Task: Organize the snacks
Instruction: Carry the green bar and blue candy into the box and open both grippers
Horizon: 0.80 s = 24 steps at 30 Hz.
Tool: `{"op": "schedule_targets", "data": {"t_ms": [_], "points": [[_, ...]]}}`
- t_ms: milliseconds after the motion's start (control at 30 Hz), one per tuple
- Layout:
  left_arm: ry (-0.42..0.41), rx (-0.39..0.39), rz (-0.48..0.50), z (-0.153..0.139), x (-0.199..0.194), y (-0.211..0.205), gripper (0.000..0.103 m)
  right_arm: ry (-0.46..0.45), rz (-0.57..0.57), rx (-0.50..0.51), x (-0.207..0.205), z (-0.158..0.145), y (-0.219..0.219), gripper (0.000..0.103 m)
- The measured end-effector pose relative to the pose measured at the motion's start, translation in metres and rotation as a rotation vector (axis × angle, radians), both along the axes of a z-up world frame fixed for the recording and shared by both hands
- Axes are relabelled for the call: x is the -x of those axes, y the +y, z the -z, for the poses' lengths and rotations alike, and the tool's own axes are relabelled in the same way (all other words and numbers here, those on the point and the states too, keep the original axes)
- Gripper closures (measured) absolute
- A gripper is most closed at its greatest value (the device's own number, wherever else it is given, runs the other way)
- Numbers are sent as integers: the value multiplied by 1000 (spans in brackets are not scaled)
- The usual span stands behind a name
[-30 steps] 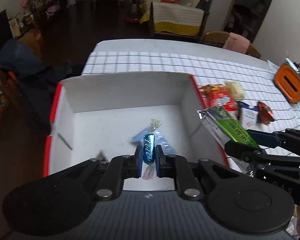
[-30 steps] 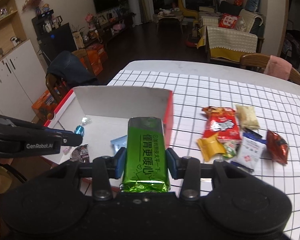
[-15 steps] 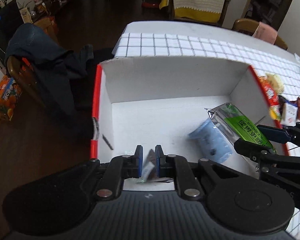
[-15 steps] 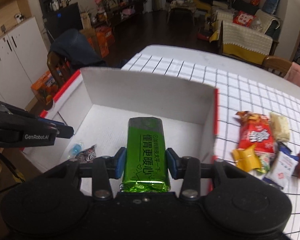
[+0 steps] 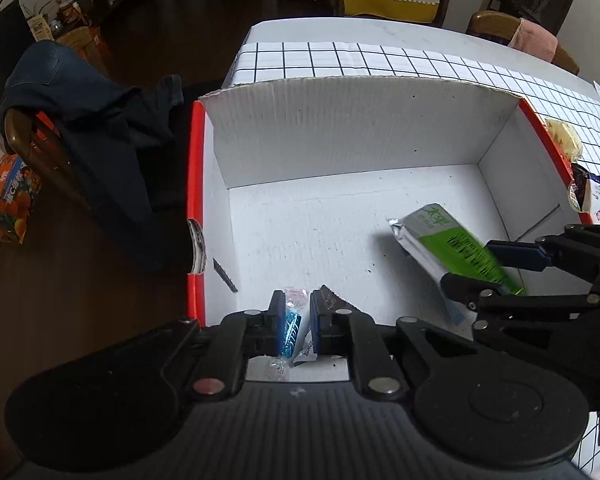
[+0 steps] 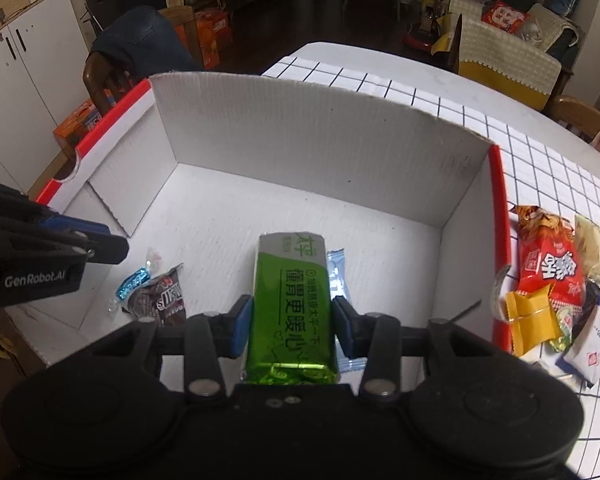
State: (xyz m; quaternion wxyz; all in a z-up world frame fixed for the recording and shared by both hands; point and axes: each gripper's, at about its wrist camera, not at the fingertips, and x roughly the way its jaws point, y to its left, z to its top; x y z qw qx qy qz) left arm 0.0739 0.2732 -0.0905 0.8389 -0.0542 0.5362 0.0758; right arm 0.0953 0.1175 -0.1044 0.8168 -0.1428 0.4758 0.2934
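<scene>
A white cardboard box with red edges (image 5: 340, 136) (image 6: 300, 132) stands on the gridded table. My left gripper (image 5: 296, 322) is open low over the box's near left corner; a blue-wrapped candy (image 5: 291, 330) (image 6: 132, 280) lies on the floor between its fingers, beside a dark chocolate packet (image 6: 162, 298). My right gripper (image 6: 292, 326) is shut on a green foil snack pack (image 6: 290, 308) (image 5: 456, 246), held inside the box above a light blue packet (image 6: 338, 276).
Loose snacks lie on the table right of the box: a red bag (image 6: 548, 264), a yellow packet (image 6: 530, 320), a white sachet (image 6: 592, 344), a pale packet (image 6: 592, 248). A chair with a dark jacket (image 5: 80, 120) stands left of the table.
My left gripper lowered into the box's near left corner and opened, letting the blue candy go onto the floor. My right gripper carried the green pack over the wall and down into the box.
</scene>
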Motion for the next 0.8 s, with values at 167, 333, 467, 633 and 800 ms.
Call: {"op": "schedule_targets", "data": {"t_ms": [167,333,467,633,800], "points": [[-7,-2,7,-1,2,-3,91,6,14,-7,1,-4,-2,61],[-30,4,16,-8,6,-5,91,6,32,-26,4,-15,-8,60],[-53,16,23,-17,12,-9,91,-2,47,-55,9,-28,-15,59],[-82,26,36,-30,19,-15,90,-19,65,-85,17,-43,-23,56],[-118,33,58,-45,27,-23,85,-31,89,-116,25,-59,-34,55]]}}
